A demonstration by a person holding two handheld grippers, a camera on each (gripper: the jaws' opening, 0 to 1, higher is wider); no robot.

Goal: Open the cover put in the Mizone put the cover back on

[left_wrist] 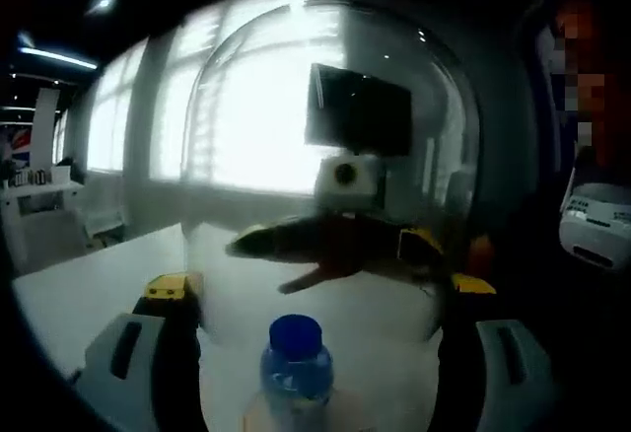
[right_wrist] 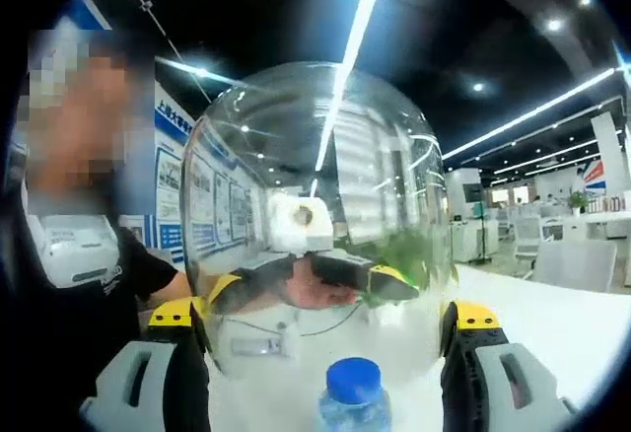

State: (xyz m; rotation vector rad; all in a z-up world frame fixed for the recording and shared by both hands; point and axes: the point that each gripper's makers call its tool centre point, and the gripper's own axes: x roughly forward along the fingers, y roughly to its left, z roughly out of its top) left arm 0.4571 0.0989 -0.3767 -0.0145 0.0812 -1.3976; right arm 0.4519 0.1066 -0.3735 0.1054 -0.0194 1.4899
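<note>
Gripping clear dome cover (left_wrist: 330, 156) between both grippers' wide-spread fingers, above blue-capped bottle (left_wrist: 296, 368); bottle label unreadable.

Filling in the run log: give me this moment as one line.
clear glass dome cover held between both grippers | blue-capped Mizone bottle upright below it on white table | cover not yet seated

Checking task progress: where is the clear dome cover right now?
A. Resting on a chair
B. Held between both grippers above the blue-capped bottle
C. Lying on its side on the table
B: the clear dome cover sits between the gripper fingers, with the blue-capped bottle below it.
</note>
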